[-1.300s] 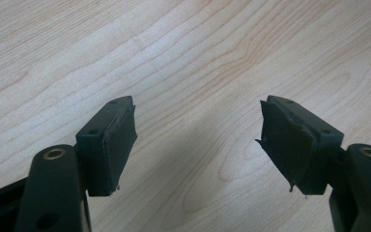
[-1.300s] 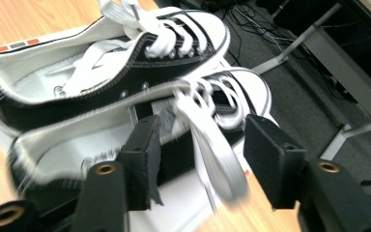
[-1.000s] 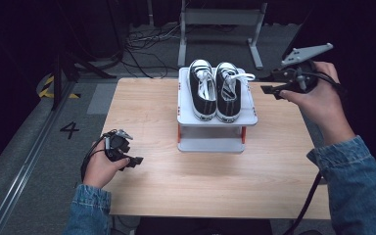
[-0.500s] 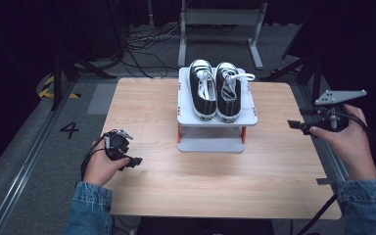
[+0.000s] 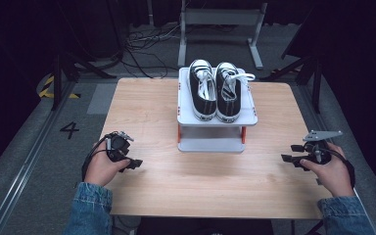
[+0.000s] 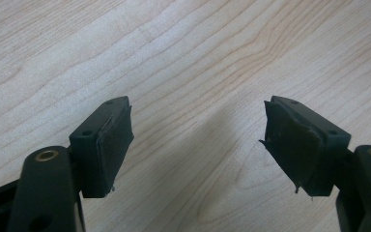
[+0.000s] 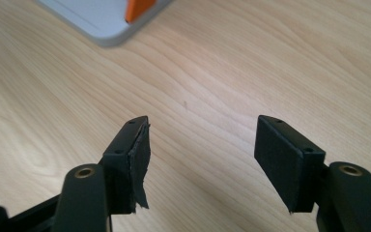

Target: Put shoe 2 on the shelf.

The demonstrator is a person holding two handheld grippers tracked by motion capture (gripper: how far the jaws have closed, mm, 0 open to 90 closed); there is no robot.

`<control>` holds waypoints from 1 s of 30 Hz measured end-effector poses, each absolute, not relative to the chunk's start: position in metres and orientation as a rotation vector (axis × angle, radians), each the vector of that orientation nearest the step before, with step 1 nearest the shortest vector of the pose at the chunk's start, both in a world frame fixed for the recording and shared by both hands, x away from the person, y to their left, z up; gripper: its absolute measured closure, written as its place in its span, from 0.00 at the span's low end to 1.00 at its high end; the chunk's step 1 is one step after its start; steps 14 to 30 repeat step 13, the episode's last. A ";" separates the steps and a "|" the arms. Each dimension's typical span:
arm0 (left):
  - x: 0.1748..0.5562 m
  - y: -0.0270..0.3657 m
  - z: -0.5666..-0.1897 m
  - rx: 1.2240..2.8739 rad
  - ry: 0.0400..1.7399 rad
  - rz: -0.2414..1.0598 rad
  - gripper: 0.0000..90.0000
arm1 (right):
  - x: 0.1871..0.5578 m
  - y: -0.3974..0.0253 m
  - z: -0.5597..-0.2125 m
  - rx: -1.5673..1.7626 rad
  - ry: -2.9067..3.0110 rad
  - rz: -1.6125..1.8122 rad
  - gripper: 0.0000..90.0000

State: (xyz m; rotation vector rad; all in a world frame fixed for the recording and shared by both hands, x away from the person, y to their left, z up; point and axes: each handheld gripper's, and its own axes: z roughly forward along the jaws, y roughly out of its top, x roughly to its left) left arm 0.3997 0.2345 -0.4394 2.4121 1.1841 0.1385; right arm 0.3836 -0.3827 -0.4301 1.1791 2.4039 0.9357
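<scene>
We hold our left tongs (image 5: 127,157) released and empty at the near left of the table (image 5: 152,117), and our right tongs (image 5: 293,152) released and empty near its right edge. The pair of black sneakers (image 5: 214,90) sits side by side on the white two-tier rack (image 5: 215,142) at the table's far middle, well apart from both tongs.

Both grippers held low at the near corners, jaws spread.

The left gripper (image 5: 127,159) is gripped in the left hand (image 5: 103,166), with a denim sleeve seen behind the wrist. The right gripper (image 5: 293,152) is held in the right hand (image 5: 330,169), its grey plate carried on top. In both gripper views the black jaws are seen parted, with nothing between them.
</scene>
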 end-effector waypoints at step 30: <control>0.396 0.234 -0.446 2.417 1.219 0.177 0.27 | 0.385 -0.388 -0.471 1.251 2.267 0.956 0.42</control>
